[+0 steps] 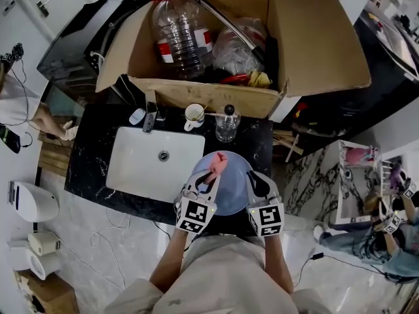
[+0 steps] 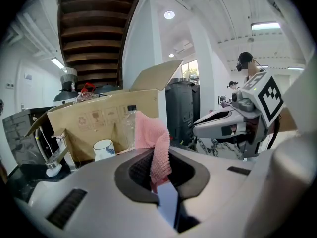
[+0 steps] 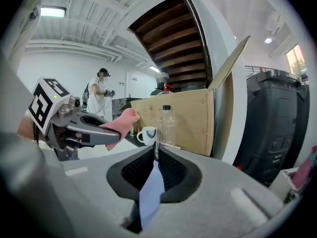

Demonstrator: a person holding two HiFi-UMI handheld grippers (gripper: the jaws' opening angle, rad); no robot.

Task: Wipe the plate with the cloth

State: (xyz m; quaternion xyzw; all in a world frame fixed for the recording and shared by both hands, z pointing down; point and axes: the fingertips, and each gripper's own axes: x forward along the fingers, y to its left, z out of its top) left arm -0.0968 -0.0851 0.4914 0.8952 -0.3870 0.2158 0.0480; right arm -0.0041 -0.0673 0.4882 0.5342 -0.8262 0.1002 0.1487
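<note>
While both forearms reach forward side by side from the person's body, elbows bent and tucked in, the work sits at the front-right corner of the white rectangular sink (image 1: 141, 169).

Behind the sink stands an open brown cardboard box (image 1: 314, 44), its front wall printed with recycling and handling symbols but no words that can be read. A large clear plastic bottle (image 1: 180, 34) lies inside it, its red-and-white label too small to read. The sink is set in a black marbled counter (image 1: 91, 152).

Just right of the sink, a round pale-blue plate (image 1: 232, 198) (image 3: 151, 195) is clamped by its near rim in the right gripper (image 1: 253, 178) (image 3: 156, 168), whose jaws are pressed onto it. The left gripper (image 1: 211, 174) (image 2: 159, 175), angled in over the plate from the sink side, has its jaws pinched on a pink knitted cloth (image 1: 218, 165) (image 2: 152, 138) that stands up from them. Each gripper's cube shows black-and-white square markers.

Behind the sink's right end stand a small clear capped bottle (image 1: 226, 124) (image 3: 167, 125) and a white mug with a blue motif (image 1: 194, 114) (image 2: 104, 149).
</note>
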